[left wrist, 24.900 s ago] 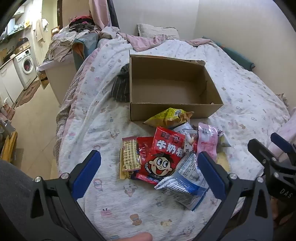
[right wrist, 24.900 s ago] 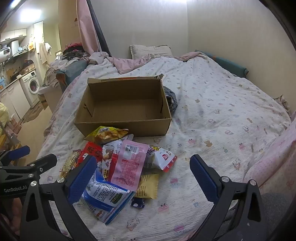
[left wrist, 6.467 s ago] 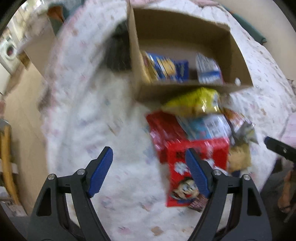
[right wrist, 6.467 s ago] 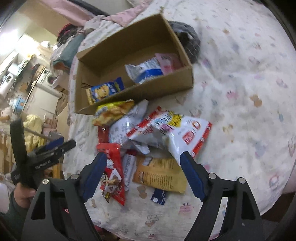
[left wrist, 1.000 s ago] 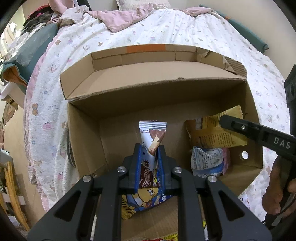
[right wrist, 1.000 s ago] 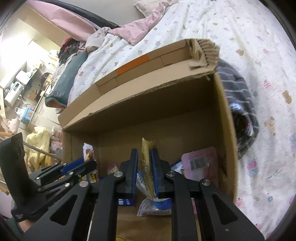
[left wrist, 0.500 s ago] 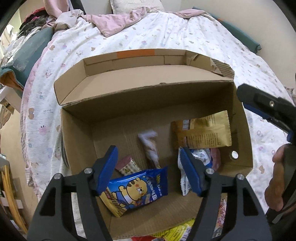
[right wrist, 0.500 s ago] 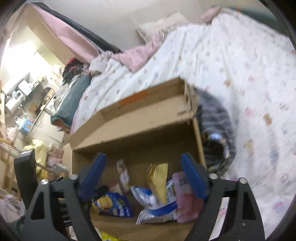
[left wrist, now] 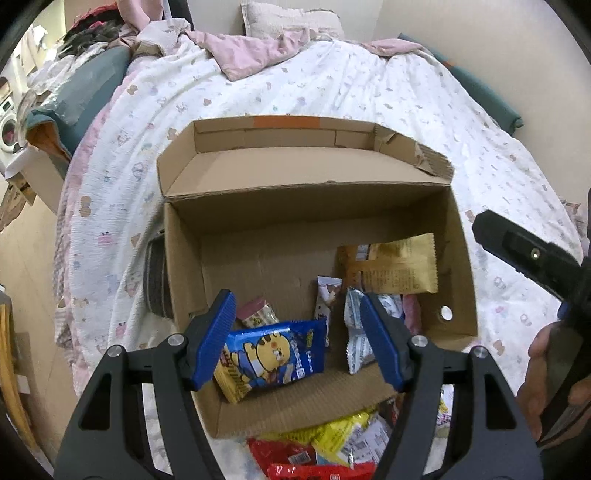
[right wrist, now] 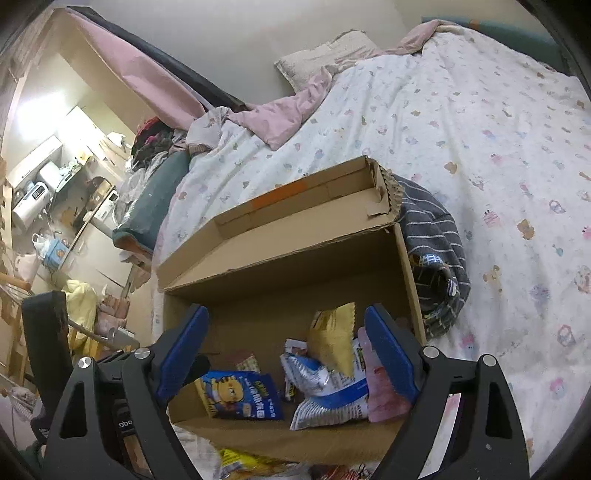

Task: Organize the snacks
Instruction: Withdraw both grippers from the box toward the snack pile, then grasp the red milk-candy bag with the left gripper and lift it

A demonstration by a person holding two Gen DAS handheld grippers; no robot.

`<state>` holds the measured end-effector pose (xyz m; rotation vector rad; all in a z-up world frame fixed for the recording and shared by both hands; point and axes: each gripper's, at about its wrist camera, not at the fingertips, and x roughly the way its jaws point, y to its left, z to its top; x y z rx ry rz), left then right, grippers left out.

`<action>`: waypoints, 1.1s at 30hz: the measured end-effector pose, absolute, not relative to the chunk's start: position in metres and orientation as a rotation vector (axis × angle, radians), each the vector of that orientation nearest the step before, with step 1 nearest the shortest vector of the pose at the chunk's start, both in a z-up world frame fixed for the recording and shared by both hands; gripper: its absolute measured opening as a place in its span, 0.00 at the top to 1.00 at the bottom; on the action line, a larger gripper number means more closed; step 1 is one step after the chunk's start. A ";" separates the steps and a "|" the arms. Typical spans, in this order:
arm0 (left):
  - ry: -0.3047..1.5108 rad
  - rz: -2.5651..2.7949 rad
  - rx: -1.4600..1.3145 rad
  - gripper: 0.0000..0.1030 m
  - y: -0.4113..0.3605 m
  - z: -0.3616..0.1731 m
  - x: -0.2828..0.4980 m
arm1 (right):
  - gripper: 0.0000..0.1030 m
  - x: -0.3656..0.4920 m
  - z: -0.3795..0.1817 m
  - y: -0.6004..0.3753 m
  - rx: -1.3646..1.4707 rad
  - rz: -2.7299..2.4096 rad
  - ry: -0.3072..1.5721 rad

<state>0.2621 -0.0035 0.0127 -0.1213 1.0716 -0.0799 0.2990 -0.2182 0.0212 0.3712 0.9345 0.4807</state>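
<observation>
An open cardboard box (left wrist: 306, 210) sits on the bed. Inside lie a blue tiger packet (left wrist: 273, 354), a slim white-and-brown bar (left wrist: 327, 295), a gold packet (left wrist: 391, 266) and a white-blue bag (left wrist: 354, 332). My left gripper (left wrist: 299, 343) hangs open above the box's near half with nothing between its fingers. In the right wrist view my right gripper (right wrist: 288, 350) stands wide open over the box (right wrist: 295, 280). The gold packet (right wrist: 332, 339) leans there on the white-blue bag (right wrist: 325, 391), free of the pads. A pink packet (right wrist: 380, 395) lies beside them. Loose snacks (left wrist: 332, 443) lie before the box.
A grey striped garment (right wrist: 432, 258) lies against the box's far right side. A pink blanket (left wrist: 255, 51) and a pillow (left wrist: 288, 18) are at the bed's head. The bed edge and the floor (left wrist: 26, 258) are on the left. A hand (left wrist: 543, 369) holds the right gripper.
A second ago my left gripper was shut on the slim bar and my right on the gold packet, both low in the box. Both have opened, let go and risen.
</observation>
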 end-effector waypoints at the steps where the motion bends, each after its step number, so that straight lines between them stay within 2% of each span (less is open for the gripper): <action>1: 1.064 -0.088 -0.121 0.35 -0.004 0.016 0.257 | 0.14 0.295 0.024 -0.218 0.367 0.481 0.928; 13: 1.049 -0.085 -0.074 0.35 -0.001 0.040 0.201 | 0.14 0.229 0.046 -0.252 0.439 0.419 0.963; 18: 1.083 -0.138 -0.068 0.32 -0.001 0.040 0.172 | 0.14 0.193 0.060 -0.254 0.427 0.432 0.957; 33: 1.147 -0.125 -0.195 0.31 0.016 0.010 0.119 | 0.14 0.146 0.017 -0.274 0.448 0.395 1.057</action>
